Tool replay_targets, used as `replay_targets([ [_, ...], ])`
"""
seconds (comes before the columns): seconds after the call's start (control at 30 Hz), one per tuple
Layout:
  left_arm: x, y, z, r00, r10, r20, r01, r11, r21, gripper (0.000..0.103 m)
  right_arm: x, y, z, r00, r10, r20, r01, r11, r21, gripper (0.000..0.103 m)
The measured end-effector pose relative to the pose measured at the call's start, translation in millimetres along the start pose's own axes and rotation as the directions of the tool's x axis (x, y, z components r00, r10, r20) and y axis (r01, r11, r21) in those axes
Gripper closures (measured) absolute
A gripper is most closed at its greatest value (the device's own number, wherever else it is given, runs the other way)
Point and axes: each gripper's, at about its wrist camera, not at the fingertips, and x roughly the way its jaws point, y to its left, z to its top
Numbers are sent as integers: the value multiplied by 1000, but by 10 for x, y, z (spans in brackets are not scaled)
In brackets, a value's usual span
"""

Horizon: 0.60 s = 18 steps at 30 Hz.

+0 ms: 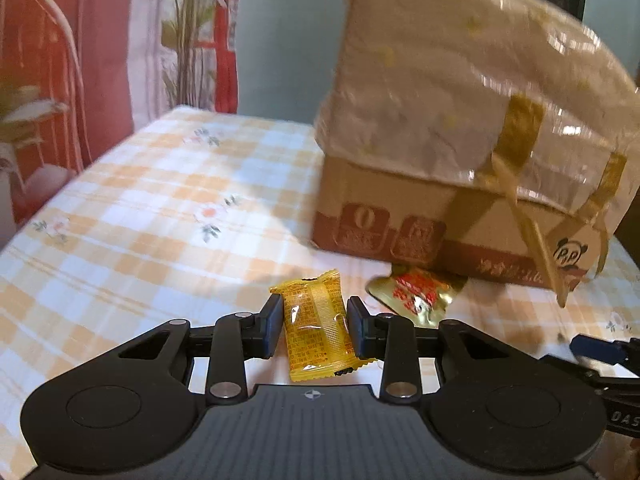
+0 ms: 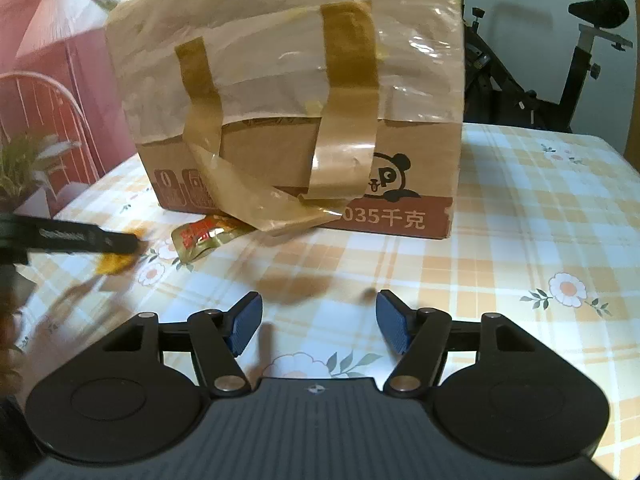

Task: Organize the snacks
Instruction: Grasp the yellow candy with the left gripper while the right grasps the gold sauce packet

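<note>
Table (image 2: pixel 520 208) has a checked orange-and-white cloth with flower prints. Box (image 2: pixel 304 128), cardboard, stands at the far middle: top flaps wrapped in clear film, two brown tape strips hanging loose down its near face, panda print at the lower right, red band along the base. Behind the table: exercise bike (image 2: pixel 560 60) far right, red chair (image 1: pixel 44 92) far left.

Left gripper (image 1: pixel 314 322): clamped on the yellow snack (image 1: pixel 316 324), pads touching the packet on both sides, packet upright between them with its back seam towards the camera. It is near the box's left corner, apart from it. In the right wrist view this gripper enters from the left edge, blurred.

Right gripper (image 2: pixel 318 324): jaws apart, nothing between them, only cloth below, near side of the box.

Gold snack (image 1: pixel 416 294), red print, lies flat on the cloth, touching or just under the box's near left bottom edge, just right of the yellow one.
</note>
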Motion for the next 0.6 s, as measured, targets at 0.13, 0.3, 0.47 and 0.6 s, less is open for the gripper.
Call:
replay_targets([
  [0.13,-82,92,43,999,-9,38,9,1000,-9,67,27,142,106,999,9,-39,-9,1000,-2,36],
  [0.3,-118,206,104,997,-22,73,24,999,-23,67,92,481,400,997,72,-23,-72,997,-5,36],
  [0.47,-151,397,146,994,-49,96,56,996,-74,67,357,758,583,993,92,-75,-86,993,78,37],
  [0.6,-140,518,144,993,-48,109,59,993,-101,67,510,949,663,996,43,-84,-31,990,138,38],
])
